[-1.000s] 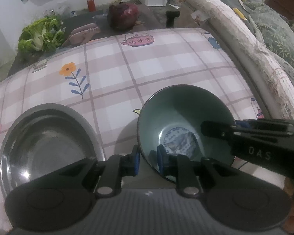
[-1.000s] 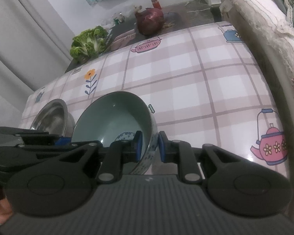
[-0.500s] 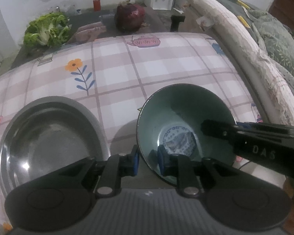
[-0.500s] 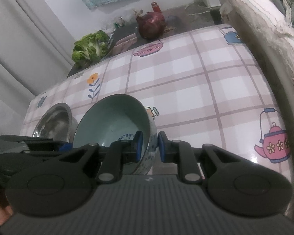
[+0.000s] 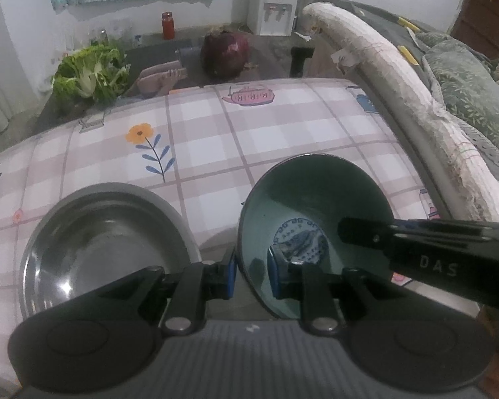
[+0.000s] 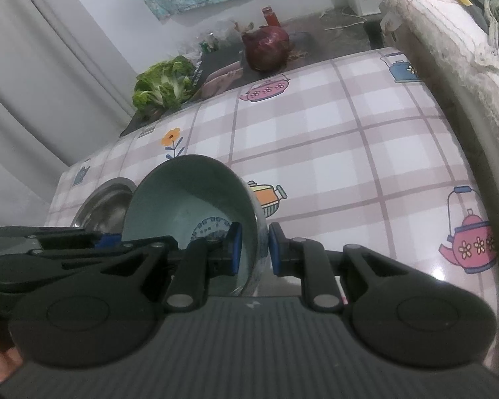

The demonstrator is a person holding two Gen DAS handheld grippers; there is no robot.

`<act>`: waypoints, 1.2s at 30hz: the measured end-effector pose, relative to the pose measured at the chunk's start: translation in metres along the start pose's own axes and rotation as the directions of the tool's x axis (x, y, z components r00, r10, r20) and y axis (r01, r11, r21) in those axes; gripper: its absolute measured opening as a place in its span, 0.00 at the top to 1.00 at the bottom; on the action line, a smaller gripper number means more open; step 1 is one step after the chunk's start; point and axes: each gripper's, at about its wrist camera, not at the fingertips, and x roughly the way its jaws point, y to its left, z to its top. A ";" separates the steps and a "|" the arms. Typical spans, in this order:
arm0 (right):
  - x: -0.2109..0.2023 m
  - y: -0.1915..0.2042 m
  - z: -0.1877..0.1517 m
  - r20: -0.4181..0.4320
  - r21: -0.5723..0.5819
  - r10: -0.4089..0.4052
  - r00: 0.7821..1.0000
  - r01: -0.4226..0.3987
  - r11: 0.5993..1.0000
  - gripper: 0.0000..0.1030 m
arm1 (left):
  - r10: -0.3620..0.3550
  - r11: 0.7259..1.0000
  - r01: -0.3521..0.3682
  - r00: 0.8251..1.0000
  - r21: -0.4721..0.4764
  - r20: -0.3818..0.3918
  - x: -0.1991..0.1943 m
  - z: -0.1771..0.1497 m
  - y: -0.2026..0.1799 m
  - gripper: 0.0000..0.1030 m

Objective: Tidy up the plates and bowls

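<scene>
Both the left gripper [image 5: 251,271] and the right gripper [image 6: 252,249] are clamped on opposite rims of the green bowl [image 5: 311,206], held tilted near the table's [image 5: 282,139] front edge. It is not yet put away; the steel plate [image 5: 103,246] lies just beside it, toward the front left corner, likely its destination.

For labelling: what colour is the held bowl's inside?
Teal-green bowl, with a blue-and-white medallion at the bottom; clearest in the left wrist view.
</scene>
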 end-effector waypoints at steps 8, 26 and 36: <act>-0.009 0.005 0.001 0.014 -0.003 0.005 1.000 -0.005 1.000 0.84 | 0.000 1.000 0.000 1.000 0.011 0.024 -0.013 -0.003 -0.001 0.80; -0.028 0.054 0.015 0.047 -0.063 0.042 0.998 -0.039 0.997 0.84 | 0.016 0.999 -0.012 0.997 -0.053 0.072 -0.050 -0.010 0.039 0.80; 0.008 0.124 0.023 0.001 -0.141 0.100 0.995 -0.099 0.985 0.84 | 0.095 0.983 -0.083 0.993 -0.162 0.070 -0.065 -0.018 0.107 0.80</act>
